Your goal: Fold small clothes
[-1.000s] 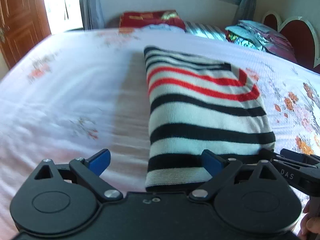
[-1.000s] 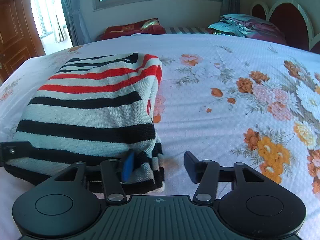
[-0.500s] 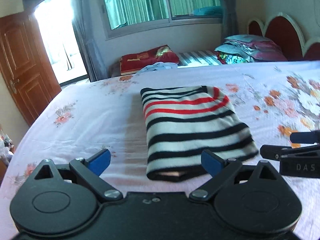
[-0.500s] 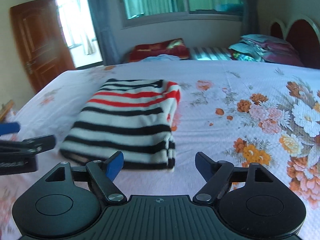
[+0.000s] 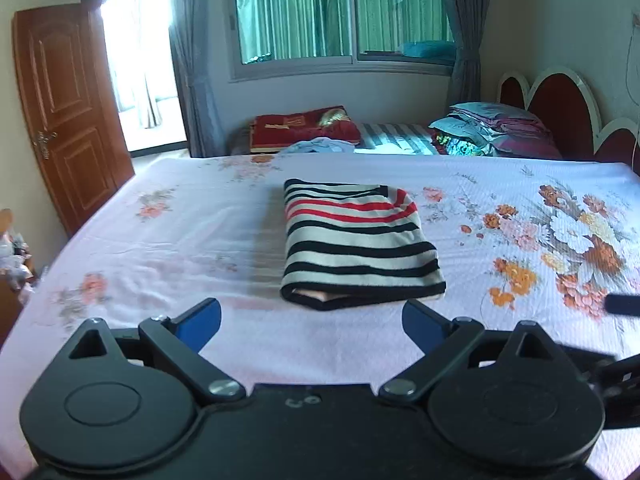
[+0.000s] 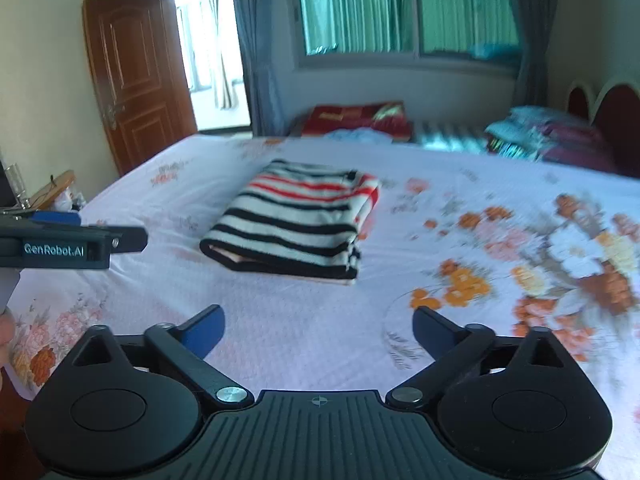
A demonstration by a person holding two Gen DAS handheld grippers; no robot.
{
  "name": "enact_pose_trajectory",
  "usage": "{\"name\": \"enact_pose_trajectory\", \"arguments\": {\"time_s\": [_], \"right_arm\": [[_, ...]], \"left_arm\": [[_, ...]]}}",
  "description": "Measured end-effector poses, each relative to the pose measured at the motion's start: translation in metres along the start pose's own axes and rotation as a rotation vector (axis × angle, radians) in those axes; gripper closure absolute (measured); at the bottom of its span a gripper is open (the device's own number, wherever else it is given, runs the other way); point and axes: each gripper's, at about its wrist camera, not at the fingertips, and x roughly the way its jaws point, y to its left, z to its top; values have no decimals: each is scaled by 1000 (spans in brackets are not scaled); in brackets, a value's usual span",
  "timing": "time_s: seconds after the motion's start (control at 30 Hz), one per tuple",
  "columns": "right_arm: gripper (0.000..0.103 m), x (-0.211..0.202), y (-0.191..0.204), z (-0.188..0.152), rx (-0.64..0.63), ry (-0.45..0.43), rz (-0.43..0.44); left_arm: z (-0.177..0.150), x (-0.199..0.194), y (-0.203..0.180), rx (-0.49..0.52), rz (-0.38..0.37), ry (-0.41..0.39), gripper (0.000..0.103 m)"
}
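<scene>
Your left gripper (image 5: 310, 326): jaws wide, nothing btwn the blue pads, nothing touched. Your right gripper (image 6: 318, 330): jaws wide too, they've just been opening, nothing btwn them, only bare sheet under the gap.

Striped sweater (image 5: 356, 240) lies folded flat on the bed (image 5: 160, 248), a neat rectangle, black/white bands w/ red ones at the far end, open fold edge facing you. It's ahead of both tongs, clear of the tips, no contact. In left view it sits centre, a bit right of the gap's middle; in right view (image 6: 298, 220) it's ahead and left of the gap. On the bed it's about mid-width, nearer the far edge than the near one.

Both tongs point down at a moderate slant over the bed's near edge, side by side. Left tong's finger shows at the left edge of the right view, w/ a bit of your hand (image 6: 6, 332) below it; right view is motion-blurred.

Past the far edge: red blanket (image 5: 304, 126), pile of pillows (image 5: 492, 128) by the headboard (image 5: 560, 108), window (image 5: 340, 12), wooden door (image 5: 68, 112) at left.
</scene>
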Motion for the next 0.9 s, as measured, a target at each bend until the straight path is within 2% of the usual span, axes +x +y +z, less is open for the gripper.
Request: {"name": "enact_pose_trajectory", "arguments": {"time_s": [0.17,0.53,0.9], "right_arm": [[0,-49,7,1,17,-91,-67],[0,-110,26,3,42,-231,-96],[0,-121,28,-6,51,-239,-85]], "left_arm": [[-8,-37,4,-50,9,-10,6],[-20,-104,9,-102,36,-33,6],[-23,-131,-1,-85,32,-71,6]]}}
